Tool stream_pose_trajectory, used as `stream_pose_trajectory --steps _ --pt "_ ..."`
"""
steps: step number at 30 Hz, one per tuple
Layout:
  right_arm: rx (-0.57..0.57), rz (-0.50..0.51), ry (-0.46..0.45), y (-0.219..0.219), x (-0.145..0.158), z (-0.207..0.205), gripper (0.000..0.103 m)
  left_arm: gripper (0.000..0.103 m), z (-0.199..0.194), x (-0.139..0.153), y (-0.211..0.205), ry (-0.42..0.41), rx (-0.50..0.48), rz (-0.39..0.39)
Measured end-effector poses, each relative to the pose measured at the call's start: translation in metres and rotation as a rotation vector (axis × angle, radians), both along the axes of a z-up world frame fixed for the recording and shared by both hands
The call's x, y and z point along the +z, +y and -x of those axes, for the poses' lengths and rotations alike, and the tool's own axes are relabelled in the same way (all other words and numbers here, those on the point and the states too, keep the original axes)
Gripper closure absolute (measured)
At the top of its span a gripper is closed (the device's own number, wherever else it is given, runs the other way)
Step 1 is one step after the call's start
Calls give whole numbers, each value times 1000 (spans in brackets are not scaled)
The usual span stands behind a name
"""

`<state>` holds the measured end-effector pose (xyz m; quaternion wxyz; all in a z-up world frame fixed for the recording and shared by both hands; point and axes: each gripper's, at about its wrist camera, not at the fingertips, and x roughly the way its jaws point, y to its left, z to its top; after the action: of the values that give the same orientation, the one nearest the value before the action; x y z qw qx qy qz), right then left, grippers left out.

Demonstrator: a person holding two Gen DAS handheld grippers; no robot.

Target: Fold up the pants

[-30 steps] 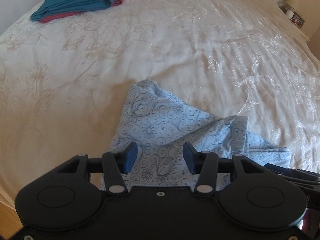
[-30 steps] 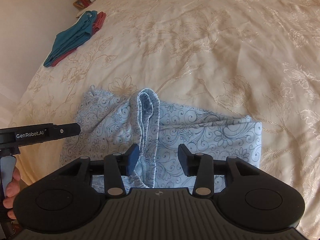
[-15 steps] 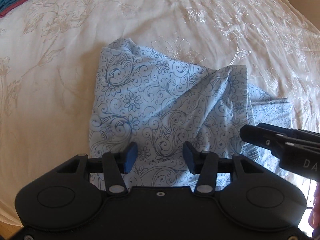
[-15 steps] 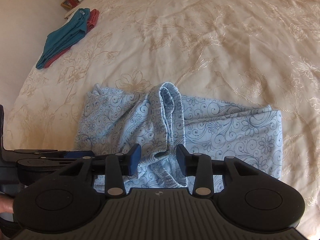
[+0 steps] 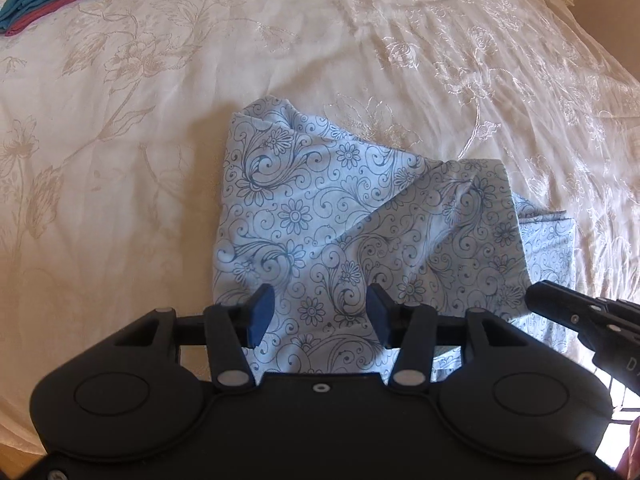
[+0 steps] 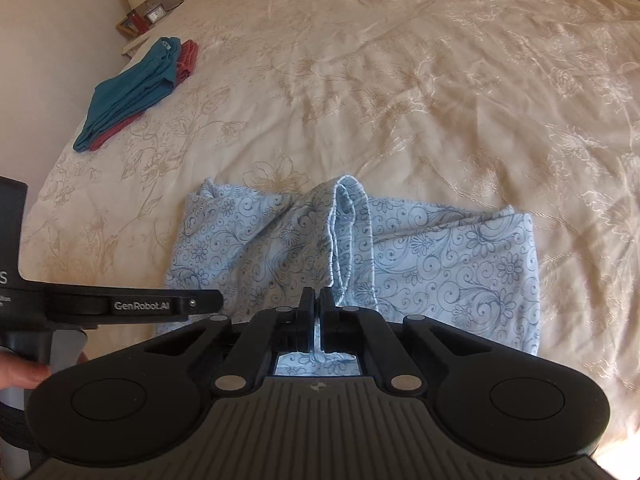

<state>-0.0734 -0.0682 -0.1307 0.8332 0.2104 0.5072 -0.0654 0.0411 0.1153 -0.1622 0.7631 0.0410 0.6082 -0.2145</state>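
Our right claw (image 6: 316, 300) is pinched together on the near edge of the pants (image 6: 420, 256), just below a raised ridge of fabric. Our left claw (image 5: 320, 314) stands apart over the same cloth, gripping nothing. The pale blue, swirl-printed pants lie partly folded on the cream bedspread (image 6: 400, 80). Folded teal and red clothes (image 6: 132, 92) sit well apart near the bed's far corner.
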Motion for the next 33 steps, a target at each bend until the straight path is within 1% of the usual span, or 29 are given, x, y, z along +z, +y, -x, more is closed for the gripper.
stream_pose_trajectory --steps 2,4,8,10,11,12,14,15,19,23,26,27,29,30,33 --pt "-51 7 60 -11 -17 5 100 46 0 1 2 -16 -10 -8" --pt "-64 2 92 -17 -30 7 100 46 -1 -2 3 -10 -17 -21" --pt "-23 19 72 -18 -25 6 100 46 -3 -8 5 1 -21 -35" --pt "-15 -16 31 -20 -18 7 99 46 -2 -9 6 5 -20 -36" --pt "-28 -35 0 -23 -14 8 94 46 -2 -8 7 4 -19 -34" --pt "-41 -50 -24 -25 -12 7 76 46 -2 -6 7 0 -15 -30" --pt "-54 -74 -42 -29 -15 2 58 46 -1 -4 9 -6 -9 -29" --pt "-53 -80 -38 -29 -18 -1 58 46 -1 -3 11 -9 -3 -30" --pt "-30 -94 -7 -32 -35 -16 58 46 1 4 19 -27 24 -33" --pt "16 -117 21 -33 -56 -27 58 46 6 12 29 -52 51 -49" --pt "34 -189 5 -36 -61 -30 59 46 10 16 36 -68 78 -65" --pt "43 -220 1 -37 -61 -31 70 46 11 17 38 -71 90 -71" --pt "68 -226 -1 -33 -56 -33 96 46 12 17 43 -73 114 -82" --pt "79 -210 -2 -30 -51 -33 96 46 12 16 45 -73 128 -87" --pt "148 -184 -71 -19 -19 -26 96 46 14 16 50 -80 158 -100"
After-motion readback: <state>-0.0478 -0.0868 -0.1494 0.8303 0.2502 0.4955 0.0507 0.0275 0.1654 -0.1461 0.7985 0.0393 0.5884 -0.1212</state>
